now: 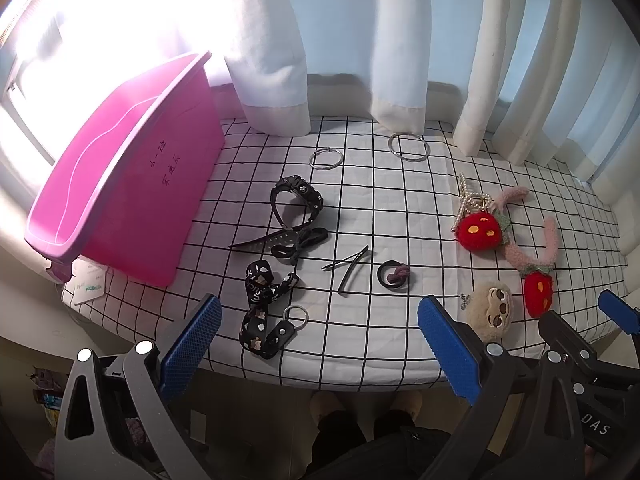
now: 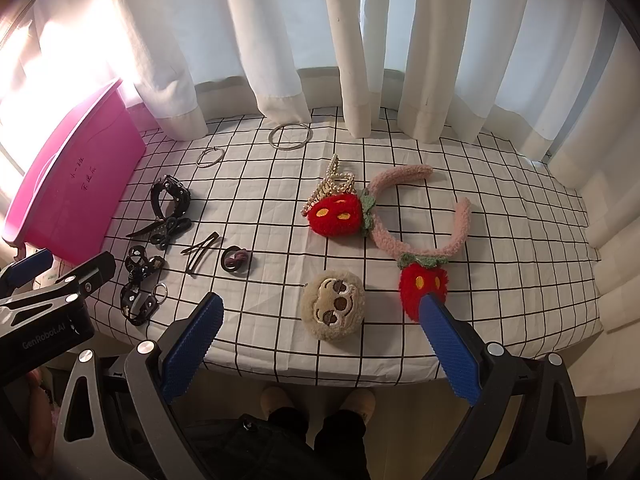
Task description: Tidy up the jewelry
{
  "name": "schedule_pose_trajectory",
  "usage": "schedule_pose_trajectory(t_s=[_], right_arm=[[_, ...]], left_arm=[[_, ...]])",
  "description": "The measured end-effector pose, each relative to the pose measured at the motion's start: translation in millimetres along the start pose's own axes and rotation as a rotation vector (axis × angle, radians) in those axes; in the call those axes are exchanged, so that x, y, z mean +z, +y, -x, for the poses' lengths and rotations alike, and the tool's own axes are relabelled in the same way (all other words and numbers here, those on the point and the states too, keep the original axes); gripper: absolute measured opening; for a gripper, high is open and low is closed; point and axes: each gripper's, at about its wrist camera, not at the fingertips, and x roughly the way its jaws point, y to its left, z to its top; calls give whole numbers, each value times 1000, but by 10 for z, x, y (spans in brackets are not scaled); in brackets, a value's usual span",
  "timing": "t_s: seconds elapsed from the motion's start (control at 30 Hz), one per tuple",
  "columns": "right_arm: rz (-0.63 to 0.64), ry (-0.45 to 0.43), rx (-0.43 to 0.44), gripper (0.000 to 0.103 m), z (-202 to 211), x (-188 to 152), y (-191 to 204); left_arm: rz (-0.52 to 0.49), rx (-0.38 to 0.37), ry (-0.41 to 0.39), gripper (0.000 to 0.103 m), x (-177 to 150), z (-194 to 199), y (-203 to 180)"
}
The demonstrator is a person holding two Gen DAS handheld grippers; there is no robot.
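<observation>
Right wrist: "GenRobot.AI" on left gripper (image 2: 28,276)

A table (image 1: 360,360) covered by a white, black-gridded cloth carried the items. At its left end stood a pink bin (image 1: 132,184). Near the far edge lay two metal rings (image 1: 409,146), apart. Left of centre lay a black watch (image 1: 298,204), a black bow (image 1: 298,246), a lanyard (image 1: 264,312), hairpins (image 1: 350,266) and a hair tie (image 1: 394,276). To the right lay a strawberry headband (image 2: 420,216) touching a pearl clip (image 2: 334,182), and a sloth plush (image 2: 333,308).
</observation>
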Motion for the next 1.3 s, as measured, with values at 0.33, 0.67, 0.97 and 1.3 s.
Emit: schedule_pose_trajectory(t_s=[0.33,0.67,0.97,1.3], right_arm=[[-1,0,2,94,3,0,6],[-2,1,3,94,0,-4,16],[-1,1,4,94,3,-2,44],[-8,7,6,94,-14,-16,26]], left_arm=[[0,-1,-1,97,0,7,-4],[6,0,-4,97,-15,30,15],[11,0,-5,97,-16,29,42],[15,-11,6,97,-53,7,92]])
